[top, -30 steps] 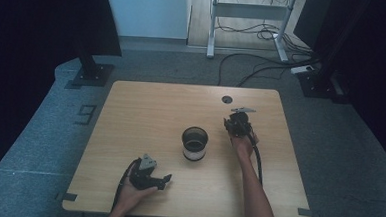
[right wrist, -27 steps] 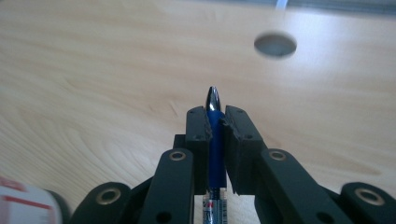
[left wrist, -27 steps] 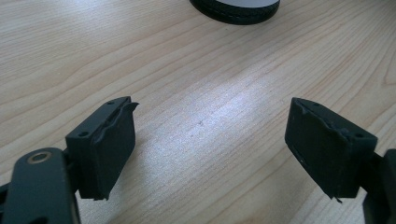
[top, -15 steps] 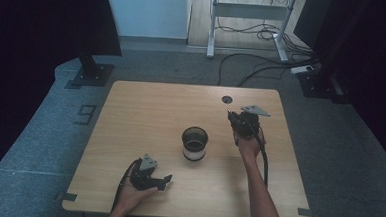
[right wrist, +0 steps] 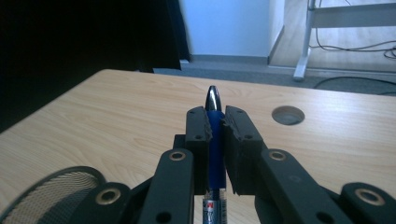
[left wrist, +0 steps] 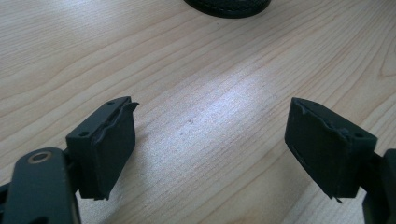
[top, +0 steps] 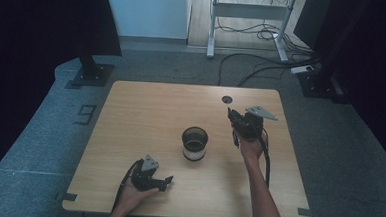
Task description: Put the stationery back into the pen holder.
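Right claw (right wrist: 215, 122) lifted since before — pinching blue pen (right wrist: 215, 126), silver tip; left claw (left wrist: 210, 144) spread.

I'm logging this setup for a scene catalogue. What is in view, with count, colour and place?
pen: one, blue with a dark tip, clamped in the right tool.
mesh cup: one, black, mid-table.
table: one, light wood.
cable hole: one, dark, at the table's far edge.
metal frame: one, pale, on the floor beyond.
left tool: one, black, jaws apart, holding nothing, near edge.
right tool: one, black, right of the cup.
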A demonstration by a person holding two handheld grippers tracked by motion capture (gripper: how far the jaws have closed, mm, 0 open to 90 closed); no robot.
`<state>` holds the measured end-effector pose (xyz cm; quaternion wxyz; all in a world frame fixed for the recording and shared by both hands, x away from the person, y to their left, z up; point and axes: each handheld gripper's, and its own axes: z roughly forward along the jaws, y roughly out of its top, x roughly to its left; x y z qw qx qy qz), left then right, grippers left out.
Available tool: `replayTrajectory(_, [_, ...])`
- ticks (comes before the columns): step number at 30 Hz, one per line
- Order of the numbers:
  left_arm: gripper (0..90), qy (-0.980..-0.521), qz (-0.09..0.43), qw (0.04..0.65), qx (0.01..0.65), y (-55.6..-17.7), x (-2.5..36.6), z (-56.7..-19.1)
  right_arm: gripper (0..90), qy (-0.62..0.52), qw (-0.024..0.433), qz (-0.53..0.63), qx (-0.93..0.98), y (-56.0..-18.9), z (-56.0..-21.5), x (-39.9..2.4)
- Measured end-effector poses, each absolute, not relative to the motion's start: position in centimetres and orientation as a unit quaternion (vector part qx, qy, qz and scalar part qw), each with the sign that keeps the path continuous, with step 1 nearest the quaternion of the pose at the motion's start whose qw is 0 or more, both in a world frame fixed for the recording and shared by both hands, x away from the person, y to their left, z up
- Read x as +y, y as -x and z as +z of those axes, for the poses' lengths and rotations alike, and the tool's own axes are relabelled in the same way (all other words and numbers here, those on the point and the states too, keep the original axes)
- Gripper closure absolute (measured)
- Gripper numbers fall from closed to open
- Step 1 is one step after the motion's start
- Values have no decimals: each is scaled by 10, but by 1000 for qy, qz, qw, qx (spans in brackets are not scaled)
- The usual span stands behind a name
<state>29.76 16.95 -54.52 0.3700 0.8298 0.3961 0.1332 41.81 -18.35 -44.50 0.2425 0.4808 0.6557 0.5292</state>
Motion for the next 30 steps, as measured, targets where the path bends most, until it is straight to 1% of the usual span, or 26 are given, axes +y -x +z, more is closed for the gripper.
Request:
replayTrajectory(9, [168, -829, 134, 370, 397, -297, 169, -545, 787, -460, 240, 556, 650, -408, -427, -175])
replayTrajectory(11, [167, -830, 133, 369, 397, -297, 169, -545, 787, -446, 243, 565, 650, -405, -417, -168])
replayTrajectory(19, [167, -830, 133, 370, 396, -297, 169, -545, 787, -416, 251, 582, 652, -397, -400, -146])
replayTrajectory(30, [167, -831, 132, 369, 395, -297, 168, -545, 787, -398, 242, 594, 656, -397, -394, -121])
